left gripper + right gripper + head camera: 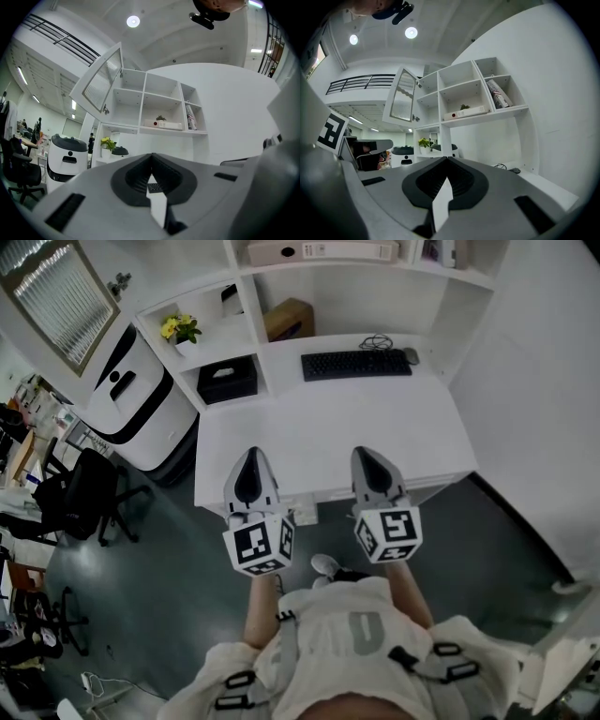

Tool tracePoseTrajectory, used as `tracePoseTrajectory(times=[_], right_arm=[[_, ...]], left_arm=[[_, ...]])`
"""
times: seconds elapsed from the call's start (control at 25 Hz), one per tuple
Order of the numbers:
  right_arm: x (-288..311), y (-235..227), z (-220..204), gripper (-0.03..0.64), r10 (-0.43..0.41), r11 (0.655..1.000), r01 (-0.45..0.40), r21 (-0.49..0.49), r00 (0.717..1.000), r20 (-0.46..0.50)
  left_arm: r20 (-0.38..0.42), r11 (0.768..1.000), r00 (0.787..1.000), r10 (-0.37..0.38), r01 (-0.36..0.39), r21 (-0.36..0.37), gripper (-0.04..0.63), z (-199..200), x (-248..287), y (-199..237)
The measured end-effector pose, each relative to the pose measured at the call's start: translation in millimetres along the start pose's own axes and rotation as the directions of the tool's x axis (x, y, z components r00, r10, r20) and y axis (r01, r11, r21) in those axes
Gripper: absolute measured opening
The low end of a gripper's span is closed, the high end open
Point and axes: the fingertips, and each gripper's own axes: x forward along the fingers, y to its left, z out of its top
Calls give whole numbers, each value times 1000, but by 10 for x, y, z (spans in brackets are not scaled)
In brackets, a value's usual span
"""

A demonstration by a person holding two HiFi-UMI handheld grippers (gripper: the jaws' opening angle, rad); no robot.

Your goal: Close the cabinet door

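The cabinet door (58, 301), a white frame with ribbed glass, stands swung open at the upper left of the shelf unit (145, 101). The same door (101, 79) hangs out to the left of the open compartments in the left gripper view, and the door (402, 96) shows likewise in the right gripper view. My left gripper (251, 454) and right gripper (367, 452) are side by side over the desk's near edge, pointing level at the shelves, far below and short of the door. Both are shut with nothing held, as the left gripper (151, 157) and right gripper (447, 160) show close up.
A white desk (328, 437) carries a black keyboard (356, 364) and a mouse. The side shelves hold a black box (228, 379), a yellow flower pot (178, 329) and a brown box (289, 320). A white machine (141, 399) and an office chair (84, 493) stand to the left.
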Motion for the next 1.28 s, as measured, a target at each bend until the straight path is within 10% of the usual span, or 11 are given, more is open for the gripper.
tracePoseTrajectory(times=[0.68,1.28], right_arm=[[361,317,-67,5,164,986,-163,25,986,-22],[777,2019,-107,5,584,811,-585,-9,811,-42]], left_arm=[[-8,986,986,167,-166,32,5,58,-143,459],[6,852,853,522,-522,42,5,172,-1192,1526]])
